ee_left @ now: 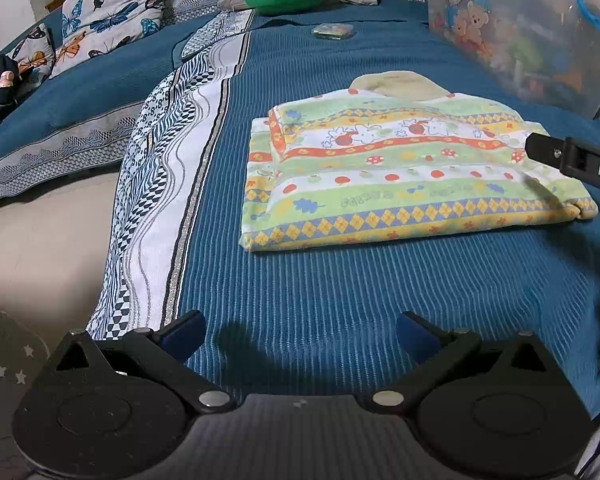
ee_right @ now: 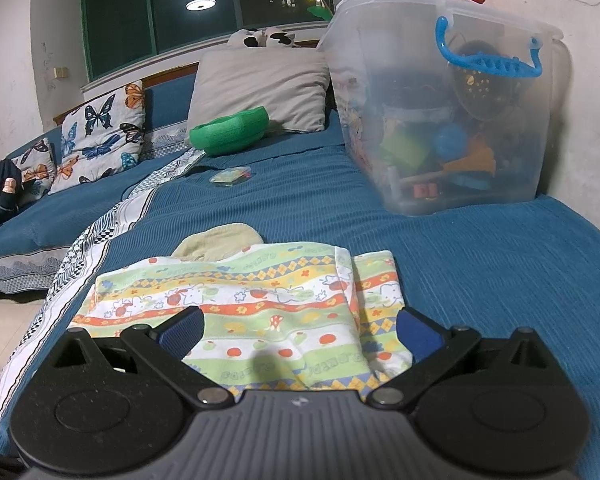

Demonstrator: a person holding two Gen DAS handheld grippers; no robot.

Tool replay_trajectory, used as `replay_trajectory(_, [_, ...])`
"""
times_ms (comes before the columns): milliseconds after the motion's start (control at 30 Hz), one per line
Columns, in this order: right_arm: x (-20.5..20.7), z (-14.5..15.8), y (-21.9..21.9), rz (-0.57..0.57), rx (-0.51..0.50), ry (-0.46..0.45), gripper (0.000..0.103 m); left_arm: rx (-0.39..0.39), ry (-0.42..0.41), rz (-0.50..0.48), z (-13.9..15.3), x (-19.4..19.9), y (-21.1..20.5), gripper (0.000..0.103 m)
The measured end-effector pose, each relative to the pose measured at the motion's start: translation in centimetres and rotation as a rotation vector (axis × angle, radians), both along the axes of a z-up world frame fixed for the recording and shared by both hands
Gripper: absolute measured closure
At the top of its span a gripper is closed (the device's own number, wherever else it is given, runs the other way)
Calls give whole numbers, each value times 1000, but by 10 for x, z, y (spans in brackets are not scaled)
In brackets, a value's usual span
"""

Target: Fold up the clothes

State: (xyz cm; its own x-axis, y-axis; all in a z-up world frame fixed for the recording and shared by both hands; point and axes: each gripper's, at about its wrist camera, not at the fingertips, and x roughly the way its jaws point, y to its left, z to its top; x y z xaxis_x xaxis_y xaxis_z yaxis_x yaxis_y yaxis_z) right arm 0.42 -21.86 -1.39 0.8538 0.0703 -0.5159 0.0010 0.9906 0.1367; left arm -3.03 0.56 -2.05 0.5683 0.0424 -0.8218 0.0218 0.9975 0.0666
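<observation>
Left wrist view first: left tongs (ee_left: 298,334) spread wide and empty above the blue bedspread (ee_left: 340,300), well short of the folded patterned garment (ee_left: 400,176) lying flat ahead. Right tongs (ee_left: 572,156) enter at the garment's right edge.

Right wrist view: right tongs (ee_right: 300,330) gape wide, holding nothing, just over the garment's (ee_right: 260,304) near edge. Behind stands a clear storage box (ee_right: 440,120), with a green ring cushion (ee_right: 230,130) beside a grey pillow (ee_right: 260,84).

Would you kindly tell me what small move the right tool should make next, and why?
Probably lower the right tool and close it on the shirt's near edge: its jaws are open, empty, and the shirt lies rumpled beneath them.
</observation>
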Motion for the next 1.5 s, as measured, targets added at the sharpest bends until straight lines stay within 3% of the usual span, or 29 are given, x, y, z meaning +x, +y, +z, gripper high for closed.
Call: replay_trajectory(1500, [-1, 0, -1, -5, 4, -18, 0, 2, 5, 17, -1, 0, 1, 0])
